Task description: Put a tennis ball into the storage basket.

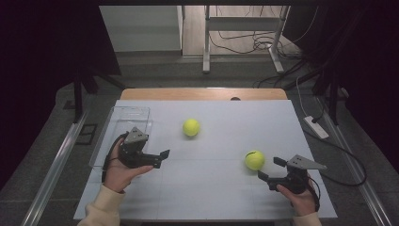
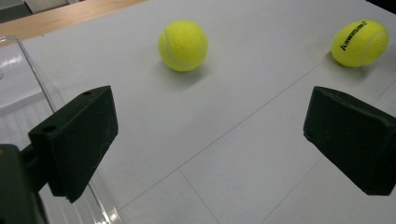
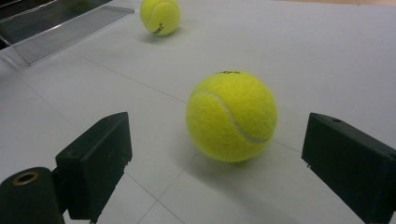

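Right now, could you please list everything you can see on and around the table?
tennis balls: 2, yellow-green; far ball mid-table, near ball just ahead of the right gripper
clear plastic bin: 1, transparent, table's left edge
table: 1, white top, wooden far edge
white power strip: 1, floor right of the table
metal frame: 1, grey, beyond the table
left gripper: 1, black, open, beside the bin
right gripper: 1, black, open toward the near ball
hands: 2, cream sleeve on the left
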The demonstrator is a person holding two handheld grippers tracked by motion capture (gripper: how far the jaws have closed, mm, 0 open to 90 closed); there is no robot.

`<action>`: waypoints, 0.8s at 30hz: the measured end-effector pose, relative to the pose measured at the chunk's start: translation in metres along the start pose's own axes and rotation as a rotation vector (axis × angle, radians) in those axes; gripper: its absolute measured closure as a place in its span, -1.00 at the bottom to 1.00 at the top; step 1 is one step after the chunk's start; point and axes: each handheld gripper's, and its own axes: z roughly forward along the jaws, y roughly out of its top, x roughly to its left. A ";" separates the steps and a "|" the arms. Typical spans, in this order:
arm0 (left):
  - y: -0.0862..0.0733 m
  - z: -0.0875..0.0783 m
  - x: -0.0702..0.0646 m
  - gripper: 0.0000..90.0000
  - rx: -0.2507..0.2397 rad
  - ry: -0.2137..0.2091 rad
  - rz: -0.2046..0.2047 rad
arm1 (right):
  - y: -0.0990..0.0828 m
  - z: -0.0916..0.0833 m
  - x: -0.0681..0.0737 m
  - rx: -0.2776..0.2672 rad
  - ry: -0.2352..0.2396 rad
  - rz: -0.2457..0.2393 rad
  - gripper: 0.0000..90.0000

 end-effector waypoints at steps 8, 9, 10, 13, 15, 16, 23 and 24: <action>0.008 0.005 0.001 -0.89 0.016 -0.012 0.008 | 0.000 0.000 0.000 0.000 0.001 0.000 -0.82; 0.009 0.006 0.001 -0.89 0.016 -0.011 0.008 | 0.000 0.000 0.000 0.000 0.001 0.000 -0.82; 0.009 0.006 0.001 -0.89 0.016 -0.011 0.008 | 0.000 0.000 0.000 0.001 0.000 0.000 -0.82; 0.014 0.008 0.000 -0.90 0.020 -0.011 0.012 | 0.000 0.000 0.000 0.002 0.000 -0.001 -0.82; 0.018 0.011 0.000 -0.90 0.020 -0.010 0.015 | 0.000 0.000 0.000 0.002 0.000 -0.001 -0.82; 0.020 0.012 0.000 -0.90 0.024 -0.011 0.016 | 0.000 0.000 0.000 0.002 0.000 -0.001 -0.82; 0.028 0.018 0.002 -0.90 0.033 -0.007 0.020 | 0.000 0.000 0.000 0.004 0.000 -0.002 -0.82; 0.029 0.020 0.002 -0.90 0.033 -0.007 0.021 | 0.000 0.000 -0.001 0.005 -0.001 -0.003 -0.82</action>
